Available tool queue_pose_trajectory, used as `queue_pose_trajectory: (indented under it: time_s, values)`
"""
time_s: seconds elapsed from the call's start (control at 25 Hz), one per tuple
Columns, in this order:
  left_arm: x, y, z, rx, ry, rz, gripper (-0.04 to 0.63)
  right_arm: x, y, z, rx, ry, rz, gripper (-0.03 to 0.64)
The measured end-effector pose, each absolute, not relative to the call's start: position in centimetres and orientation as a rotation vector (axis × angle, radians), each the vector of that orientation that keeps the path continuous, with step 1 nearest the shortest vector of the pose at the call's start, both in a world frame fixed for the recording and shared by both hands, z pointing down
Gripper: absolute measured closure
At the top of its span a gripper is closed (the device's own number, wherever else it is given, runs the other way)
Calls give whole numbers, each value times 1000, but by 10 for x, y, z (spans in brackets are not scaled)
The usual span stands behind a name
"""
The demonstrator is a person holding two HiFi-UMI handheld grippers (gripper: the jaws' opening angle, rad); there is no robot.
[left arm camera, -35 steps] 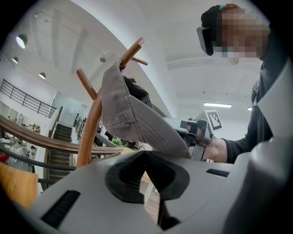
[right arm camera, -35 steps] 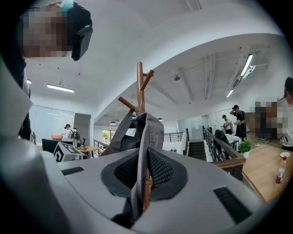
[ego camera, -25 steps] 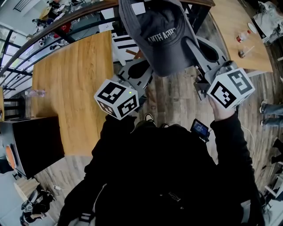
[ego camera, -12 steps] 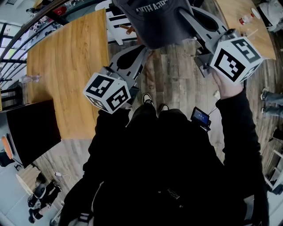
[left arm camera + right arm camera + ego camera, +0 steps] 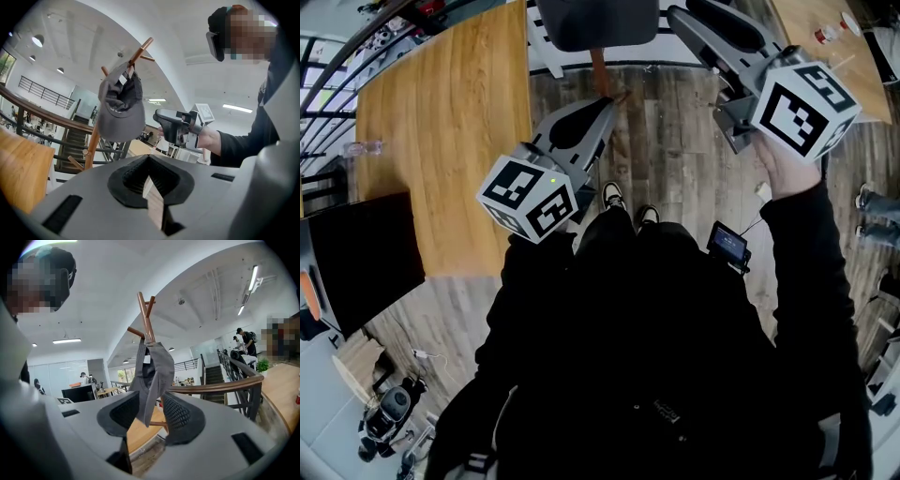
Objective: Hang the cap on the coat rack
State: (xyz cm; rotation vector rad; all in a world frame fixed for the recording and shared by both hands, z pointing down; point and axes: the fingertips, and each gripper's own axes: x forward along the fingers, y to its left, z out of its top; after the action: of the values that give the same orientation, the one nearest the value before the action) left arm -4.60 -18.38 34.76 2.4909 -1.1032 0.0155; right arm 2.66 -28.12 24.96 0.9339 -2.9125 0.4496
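Cap hangs on coat rack, brim edge between right gripper's just-opened fingers.

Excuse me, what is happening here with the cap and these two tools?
A person holds a gripper in each hand in front of a wooden coat rack. The grey cap already hangs from one of its pegs. The right gripper has just been opening its fingers; the cap's lower edge hangs between them, but the pads do not press on it. The left gripper is apart from the cap, fingers together and empty.
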Motion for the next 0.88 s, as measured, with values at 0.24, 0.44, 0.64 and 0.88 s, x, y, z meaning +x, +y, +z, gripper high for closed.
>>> queue_pose_trajectory:
  time_s: [0.24, 0.44, 0.64, 0.88]
  values:
    - [-34, -174, 348, 2510, -1087, 39, 591, 50, -260, 269, 896, -2921, 528, 433]
    - [-12, -164, 341, 2565, -1061, 69, 591, 80, -226, 283, 859, -2922, 537, 401]
    - [2, -160, 328, 2614, -1016, 98, 591, 101, -202, 289, 878, -2904, 541, 388]
    - [28, -149, 308, 2710, -883, 81, 591, 118, -170, 312, 871, -2825, 557, 417]
